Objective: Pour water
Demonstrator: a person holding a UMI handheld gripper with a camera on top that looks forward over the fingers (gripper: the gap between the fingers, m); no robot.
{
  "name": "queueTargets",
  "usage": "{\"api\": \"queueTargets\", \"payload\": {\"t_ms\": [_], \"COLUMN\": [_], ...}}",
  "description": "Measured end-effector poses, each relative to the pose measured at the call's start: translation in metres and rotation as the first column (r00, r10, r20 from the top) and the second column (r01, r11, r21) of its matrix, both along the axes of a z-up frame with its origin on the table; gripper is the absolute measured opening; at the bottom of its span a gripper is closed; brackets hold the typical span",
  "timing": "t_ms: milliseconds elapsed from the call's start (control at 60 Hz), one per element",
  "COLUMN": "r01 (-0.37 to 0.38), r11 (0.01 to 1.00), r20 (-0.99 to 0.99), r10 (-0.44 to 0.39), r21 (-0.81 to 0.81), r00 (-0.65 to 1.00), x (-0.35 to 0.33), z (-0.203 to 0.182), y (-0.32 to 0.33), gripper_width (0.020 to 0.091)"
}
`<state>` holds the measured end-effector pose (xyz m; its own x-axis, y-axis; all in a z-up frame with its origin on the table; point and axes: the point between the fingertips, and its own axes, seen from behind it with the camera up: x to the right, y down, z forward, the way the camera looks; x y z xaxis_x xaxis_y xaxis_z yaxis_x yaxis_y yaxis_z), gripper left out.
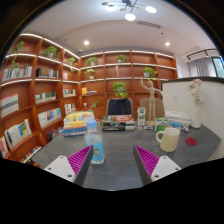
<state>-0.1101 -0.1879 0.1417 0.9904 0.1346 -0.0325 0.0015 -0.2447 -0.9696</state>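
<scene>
Two magenta pads [80,160] are seen nearest the lens, borne on the white fingers of the gripper [113,165], which are spread wide apart with nothing held between them. Beyond them, a grey table [120,150] is shown stretching toward wooden bookshelves [40,95] that line the room's left and back walls, stocked with books and topped by potted plants [120,90]. A clear plastic water bottle [97,143] with a blue label is pictured upright on the table just ahead of the left finger, slightly outside the gap; no writing on the label can be read. A pale mug [169,138] is seen standing toward the table's right edge, ahead of the right finger and well apart from the bottle. Stacked books and boxes [75,123] are set along the table's far edge, and a white board [195,105] is placed at its right. No brand names can be made out anywhere.
</scene>
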Motion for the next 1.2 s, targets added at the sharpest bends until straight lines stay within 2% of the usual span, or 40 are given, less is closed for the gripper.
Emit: {"api": "queueTargets", "payload": {"t_ms": [17, 67, 167, 300, 500, 650, 783, 833, 883, 967, 1083, 1200], "r01": [-0.005, -0.03, -0.093, -0.116, -0.064, -0.067, -0.047, -0.026, -0.003, -0.034, -0.048, -0.046], "r11": [1.0, 1.0, 0.996, 0.992, 0.997, 0.998, 0.999, 0.999, 1.0, 0.999, 0.999, 0.998], "r20": [-0.005, -0.006, -0.001, -0.003, 0.027, -0.01, -0.033, -0.03, -0.019, -0.011, -0.025, -0.063], "r10": [0.005, 0.03, 0.093, 0.116, 0.065, 0.067, 0.048, 0.027, 0.003, 0.035, 0.049, 0.048], "r21": [0.006, 0.002, -0.02, -0.05, -0.04, -0.002, 0.02, 0.019, 0.02, 0.026, 0.024, 0.039], "r00": [1.0, 1.0, 0.996, 0.993, 0.997, 0.998, 0.998, 0.999, 1.0, 0.999, 0.998, 0.997], "x": [-0.017, -0.036, -0.072, -0.1, -0.105, -0.11, -0.108, -0.103, -0.093, -0.1, -0.099, -0.097], "z": [-0.02, -0.037, -0.061, -0.083, -0.083, -0.072, -0.069, -0.069, -0.069, -0.07, -0.068, -0.067], "y": [0.005, 0.009, 0.02, 0.046, 0.087, 0.109, 0.119, 0.121, 0.126, 0.12, 0.117, 0.118], "gripper_width": [0.0815, 0.0815, 0.0818, 0.0822, 0.0825, 0.0809, 0.0679, 0.0583, 0.0452, 0.042, 0.0324, 0.0323]}}
